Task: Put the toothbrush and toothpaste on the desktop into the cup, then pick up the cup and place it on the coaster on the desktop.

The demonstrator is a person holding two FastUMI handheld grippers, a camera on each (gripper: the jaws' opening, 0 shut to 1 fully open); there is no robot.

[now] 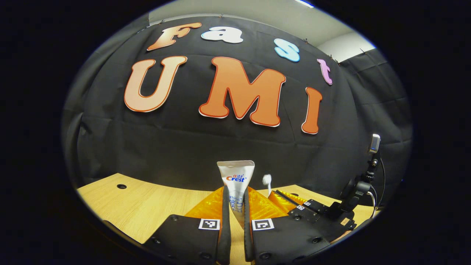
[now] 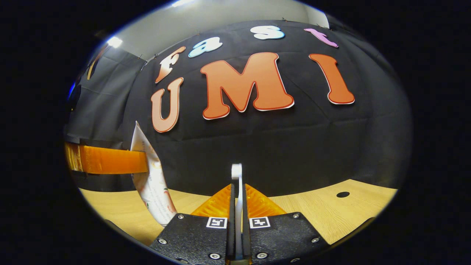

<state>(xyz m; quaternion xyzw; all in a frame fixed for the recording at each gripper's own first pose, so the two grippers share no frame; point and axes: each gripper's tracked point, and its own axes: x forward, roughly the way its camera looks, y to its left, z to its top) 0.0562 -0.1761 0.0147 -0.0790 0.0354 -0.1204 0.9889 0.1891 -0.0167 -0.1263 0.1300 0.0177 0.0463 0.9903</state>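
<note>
Left gripper view: left claw clamps upright toothpaste; right claw clamps upright toothbrush.

**Booth around me**

Ahead of me hangs the black cloth wall, creased and pinned along its top edge. Above it I see a pale grey wall and a ceiling light. Below runs a light wooden desktop with a round cable hole.
</note>
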